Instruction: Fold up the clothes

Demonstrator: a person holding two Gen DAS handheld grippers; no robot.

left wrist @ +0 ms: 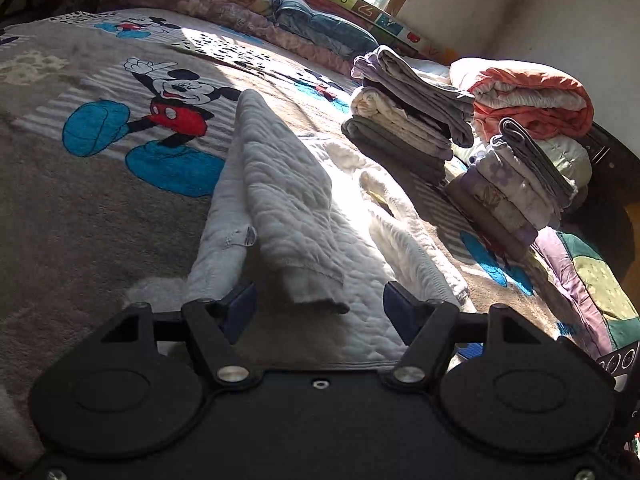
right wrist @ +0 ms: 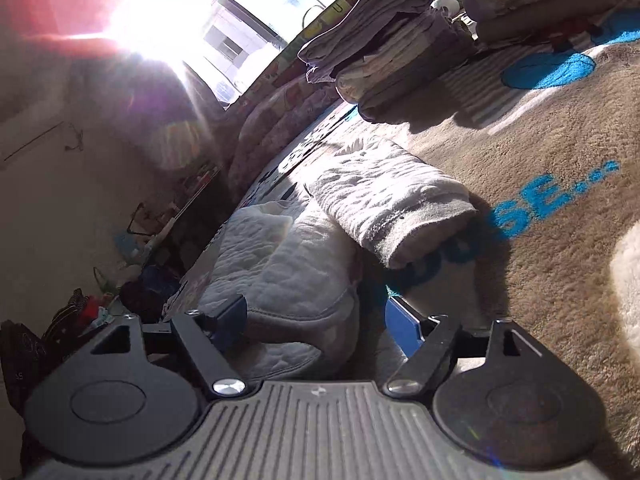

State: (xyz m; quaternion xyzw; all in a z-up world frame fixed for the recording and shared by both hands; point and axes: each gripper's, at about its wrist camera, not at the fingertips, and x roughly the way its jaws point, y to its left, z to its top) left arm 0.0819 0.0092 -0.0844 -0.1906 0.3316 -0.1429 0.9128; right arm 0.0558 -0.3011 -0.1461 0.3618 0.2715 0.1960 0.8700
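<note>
Both tools spread wide, left gripper [left wrist: 318, 312] and right gripper [right wrist: 316, 326] hovering empty at the near edge of the white quilted garment [left wrist: 288, 200] on the cartoon blanket [left wrist: 100, 208], and a one-layer pinch could undo those folded sleeves.

Your left hand-held gripper [left wrist: 320, 312] hangs low over the garment [left wrist: 288, 200], a white quilted piece lying on the blanket [left wrist: 100, 220], its jaws spread wide with a folded-over sleeve end between them, untouched. Two stacks [left wrist: 404, 120] of folded clothes sit beyond on the right, near an orange quilt [left wrist: 532, 96].
</note>
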